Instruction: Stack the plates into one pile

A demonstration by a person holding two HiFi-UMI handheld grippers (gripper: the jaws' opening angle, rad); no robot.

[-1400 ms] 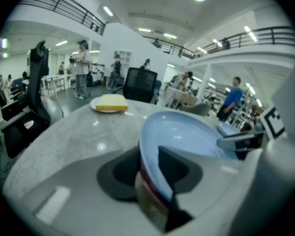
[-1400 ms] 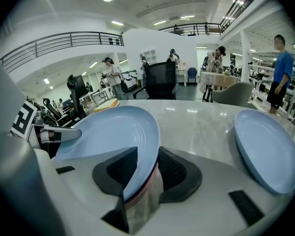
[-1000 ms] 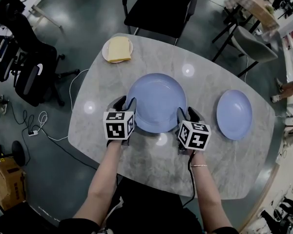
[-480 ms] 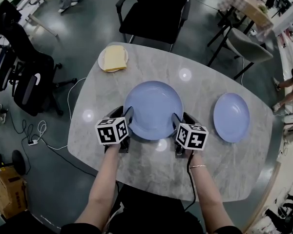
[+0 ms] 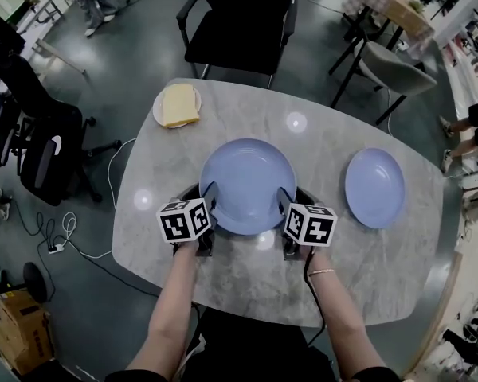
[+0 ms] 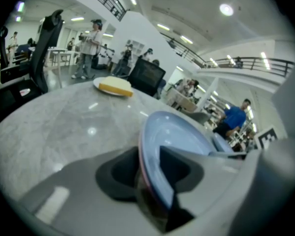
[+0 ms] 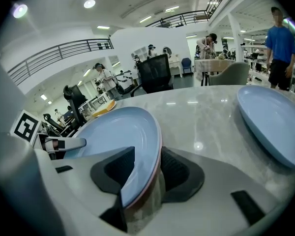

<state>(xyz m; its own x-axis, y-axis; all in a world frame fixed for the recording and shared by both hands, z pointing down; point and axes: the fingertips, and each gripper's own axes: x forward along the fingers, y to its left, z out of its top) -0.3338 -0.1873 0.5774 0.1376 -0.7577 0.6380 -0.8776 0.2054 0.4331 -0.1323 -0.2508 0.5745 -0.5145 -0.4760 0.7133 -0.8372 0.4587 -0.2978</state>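
Head view: the large blue plate [image 5: 248, 183] is mid-frame, the left gripper [image 5: 203, 195] clamped on its lower-left rim and the right gripper [image 5: 291, 195] on its lower-right, both having just closed further, the smaller blue plate [image 5: 374, 188] lying on the grey table [image 5: 223, 269] at right.

Lg blue plate [image 5: 248, 183] mid-table, sm blue plate [image 5: 374, 188] apart at R.

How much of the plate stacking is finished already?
Done: nothing is stacked yet. The big blue plate and the small blue plate lie apart on the table. In hand: the left gripper and the right gripper have just been closing their jaws on the big blue plate's rim, one on each side. Still to do: bring the two blue plates together into one pile.
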